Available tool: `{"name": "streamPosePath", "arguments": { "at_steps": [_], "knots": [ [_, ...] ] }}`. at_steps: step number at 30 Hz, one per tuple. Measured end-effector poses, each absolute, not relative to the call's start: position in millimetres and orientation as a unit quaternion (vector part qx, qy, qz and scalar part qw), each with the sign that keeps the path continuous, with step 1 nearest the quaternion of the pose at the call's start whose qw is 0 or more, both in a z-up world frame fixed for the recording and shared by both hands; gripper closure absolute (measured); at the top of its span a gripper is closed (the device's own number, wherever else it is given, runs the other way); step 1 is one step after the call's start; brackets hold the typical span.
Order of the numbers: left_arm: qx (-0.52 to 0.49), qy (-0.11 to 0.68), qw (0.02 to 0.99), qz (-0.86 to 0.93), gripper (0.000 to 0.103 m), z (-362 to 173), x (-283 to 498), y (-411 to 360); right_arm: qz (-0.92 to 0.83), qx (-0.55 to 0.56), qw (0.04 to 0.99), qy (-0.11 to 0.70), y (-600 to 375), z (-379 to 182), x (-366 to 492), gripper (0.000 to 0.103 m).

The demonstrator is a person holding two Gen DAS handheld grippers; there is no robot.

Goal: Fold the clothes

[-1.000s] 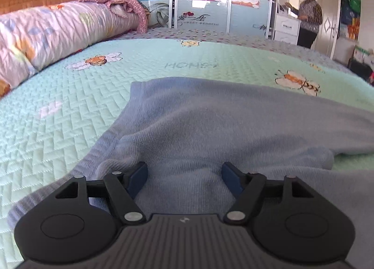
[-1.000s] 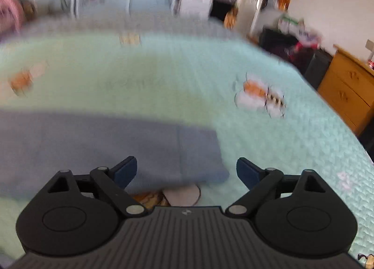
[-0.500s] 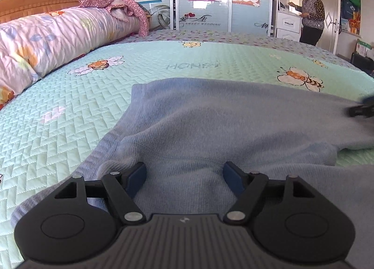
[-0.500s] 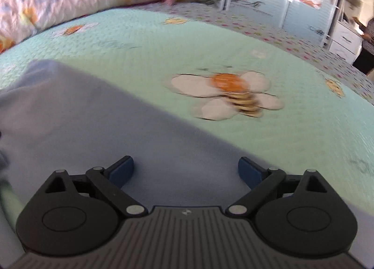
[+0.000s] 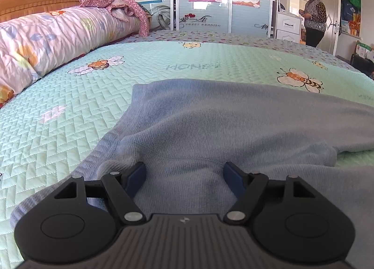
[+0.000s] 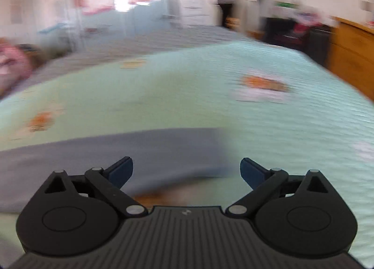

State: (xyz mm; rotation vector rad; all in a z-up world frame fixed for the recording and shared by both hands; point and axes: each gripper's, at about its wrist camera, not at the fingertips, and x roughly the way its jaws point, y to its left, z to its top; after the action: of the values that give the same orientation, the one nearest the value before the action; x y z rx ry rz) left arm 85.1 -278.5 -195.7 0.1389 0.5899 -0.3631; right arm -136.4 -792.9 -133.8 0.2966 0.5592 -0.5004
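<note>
A grey-blue knitted garment (image 5: pixel 210 124) lies spread on the mint-green quilted bedspread (image 5: pixel 70 110). My left gripper (image 5: pixel 184 173) stands open low over its near edge, blue fingertips (image 5: pixel 138 173) resting on the bunched fabric, nothing clamped. In the blurred right wrist view the same garment (image 6: pixel 105 150) shows as a grey band ending near the middle. My right gripper (image 6: pixel 187 171) is open above its right end, nothing between the fingers.
A rolled floral duvet (image 5: pixel 46 37) with a pink cloth (image 5: pixel 112 0) on top lines the left side of the bed. A person (image 5: pixel 314 14) stands by white drawers at the far right. A wooden dresser (image 6: pixel 350 54) stands right of the bed.
The right gripper has swung sharply; its view turned from the bee print and garment edge toward the room's far end. The left gripper has barely moved and stays open.
</note>
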Motion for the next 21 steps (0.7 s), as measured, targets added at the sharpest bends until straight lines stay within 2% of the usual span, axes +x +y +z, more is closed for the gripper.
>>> {"name": "streamPosePath", "arguments": {
  "at_steps": [8, 11, 17, 21],
  "knots": [
    [0.068, 0.289, 0.938, -0.177, 0.026, -196.2, 84.8, -277.9, -0.116, 0.090, 0.936, 0.319, -672.0, -142.8, 7.9, 0.005],
    [0.061, 0.290, 0.938, -0.179, 0.026, -196.2, 85.6, -276.1, -0.114, 0.054, 0.923, 0.364, -679.2, -159.3, 33.1, 0.005],
    [0.044, 0.283, 0.940, -0.186, 0.026, -197.8, 84.5, -270.7, -0.103, 0.020, 0.929, 0.356, -684.0, -139.3, -12.3, 0.005],
    [0.038, 0.285, 0.939, -0.189, 0.026, -197.3, 85.9, -269.6, -0.076, 0.011, 0.940, 0.331, -674.5, -122.8, 2.6, 0.004]
  ]
}}
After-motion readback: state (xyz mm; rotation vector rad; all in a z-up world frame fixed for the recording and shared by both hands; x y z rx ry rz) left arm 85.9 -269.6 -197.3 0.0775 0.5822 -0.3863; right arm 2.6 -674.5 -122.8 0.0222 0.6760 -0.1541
